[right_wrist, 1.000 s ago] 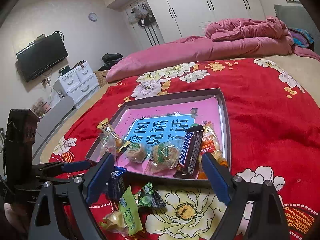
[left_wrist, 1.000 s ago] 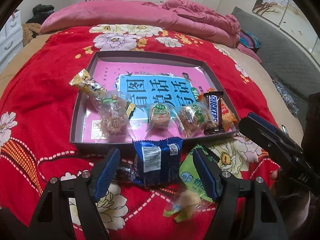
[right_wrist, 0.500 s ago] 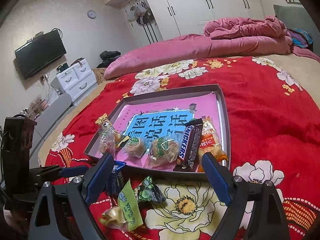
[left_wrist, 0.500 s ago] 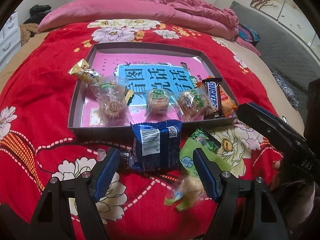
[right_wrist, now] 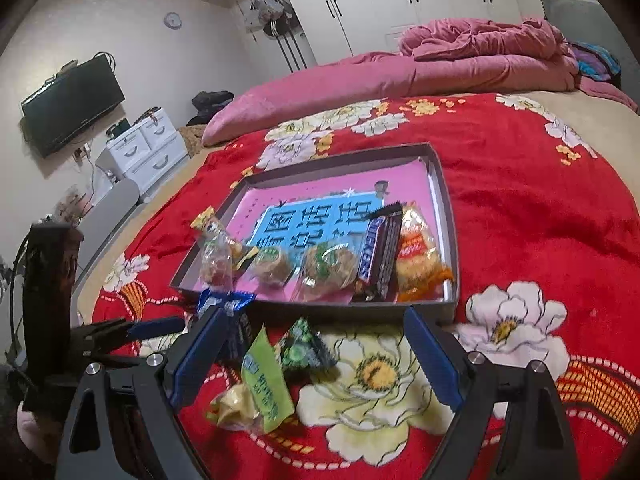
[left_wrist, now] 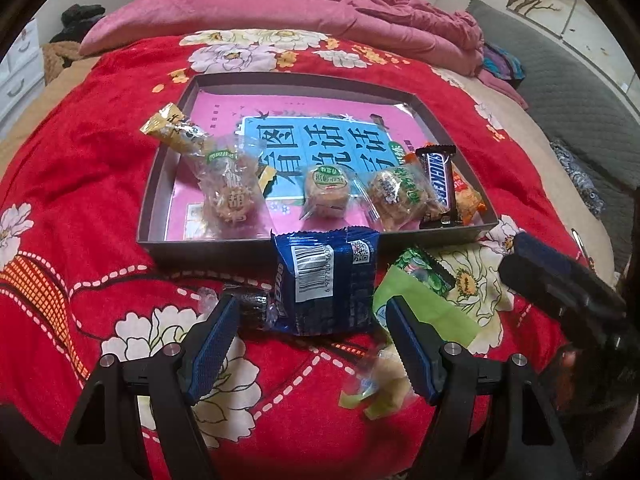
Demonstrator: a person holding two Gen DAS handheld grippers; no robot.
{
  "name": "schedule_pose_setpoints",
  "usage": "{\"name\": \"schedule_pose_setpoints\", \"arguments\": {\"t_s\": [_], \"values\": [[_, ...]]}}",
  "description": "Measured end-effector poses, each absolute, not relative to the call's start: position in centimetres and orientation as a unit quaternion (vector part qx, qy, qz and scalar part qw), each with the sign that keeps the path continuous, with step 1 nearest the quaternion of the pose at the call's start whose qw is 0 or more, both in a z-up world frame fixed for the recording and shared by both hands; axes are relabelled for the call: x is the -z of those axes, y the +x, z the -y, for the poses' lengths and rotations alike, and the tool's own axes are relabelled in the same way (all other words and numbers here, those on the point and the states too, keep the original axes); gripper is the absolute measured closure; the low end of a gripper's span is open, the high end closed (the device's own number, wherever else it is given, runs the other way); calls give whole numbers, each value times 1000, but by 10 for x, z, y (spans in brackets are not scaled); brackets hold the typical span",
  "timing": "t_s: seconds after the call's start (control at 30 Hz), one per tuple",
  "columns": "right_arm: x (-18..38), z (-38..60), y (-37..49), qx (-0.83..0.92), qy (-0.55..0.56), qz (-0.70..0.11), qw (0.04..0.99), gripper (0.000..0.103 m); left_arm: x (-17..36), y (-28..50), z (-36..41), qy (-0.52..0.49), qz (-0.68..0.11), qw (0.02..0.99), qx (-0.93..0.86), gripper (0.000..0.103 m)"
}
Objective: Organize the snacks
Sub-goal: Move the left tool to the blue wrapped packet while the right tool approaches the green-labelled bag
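A shallow grey box (left_wrist: 208,246) (right_wrist: 450,240) with a pink and blue printed bottom lies on the red floral blanket. A row of snacks lies along its near side, among them a Snickers bar (left_wrist: 438,184) (right_wrist: 380,254) and several clear-wrapped pastries (left_wrist: 230,194). In front of the box lie a blue packet (left_wrist: 326,280) (right_wrist: 226,304), a light green packet (left_wrist: 424,312) (right_wrist: 266,384), a dark green candy (left_wrist: 426,270) (right_wrist: 304,350) and a small dark candy (left_wrist: 250,306). My left gripper (left_wrist: 310,344) is open around the blue packet. My right gripper (right_wrist: 316,356) is open over the green packets.
The red blanket (right_wrist: 540,200) covers a bed, with a pink duvet (left_wrist: 280,12) piled at its far end. A white drawer unit (right_wrist: 140,154) and a wall television (right_wrist: 72,104) stand at the left of the right wrist view. The right gripper shows in the left wrist view (left_wrist: 560,284).
Both grippers have drawn back a little toward me and lowered toward the loose snacks in front of the box. The jaws stay open and the snacks have not moved.
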State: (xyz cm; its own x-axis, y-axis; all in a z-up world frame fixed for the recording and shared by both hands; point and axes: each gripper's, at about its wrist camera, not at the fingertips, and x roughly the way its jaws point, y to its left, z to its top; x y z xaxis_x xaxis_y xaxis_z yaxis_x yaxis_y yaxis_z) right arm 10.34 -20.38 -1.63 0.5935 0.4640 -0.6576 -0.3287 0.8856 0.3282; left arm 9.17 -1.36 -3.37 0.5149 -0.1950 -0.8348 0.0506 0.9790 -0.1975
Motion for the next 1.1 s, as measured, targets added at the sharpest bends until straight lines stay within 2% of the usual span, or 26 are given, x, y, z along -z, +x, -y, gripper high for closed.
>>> {"name": "schedule_pose_setpoints", "arguments": {"t_s": [0.8,0.87,1.1], "values": [[22,188,71,-215,39,-418,882,13,26,85,9,-82,-473,874,67,26],[22,187,70,-215,38,-418,882,13,25,84,9,-82,-473,875,67,23],[24,185,69,-215,34,-420,881,13,26,83,8,-86,-475,873,73,23]]}}
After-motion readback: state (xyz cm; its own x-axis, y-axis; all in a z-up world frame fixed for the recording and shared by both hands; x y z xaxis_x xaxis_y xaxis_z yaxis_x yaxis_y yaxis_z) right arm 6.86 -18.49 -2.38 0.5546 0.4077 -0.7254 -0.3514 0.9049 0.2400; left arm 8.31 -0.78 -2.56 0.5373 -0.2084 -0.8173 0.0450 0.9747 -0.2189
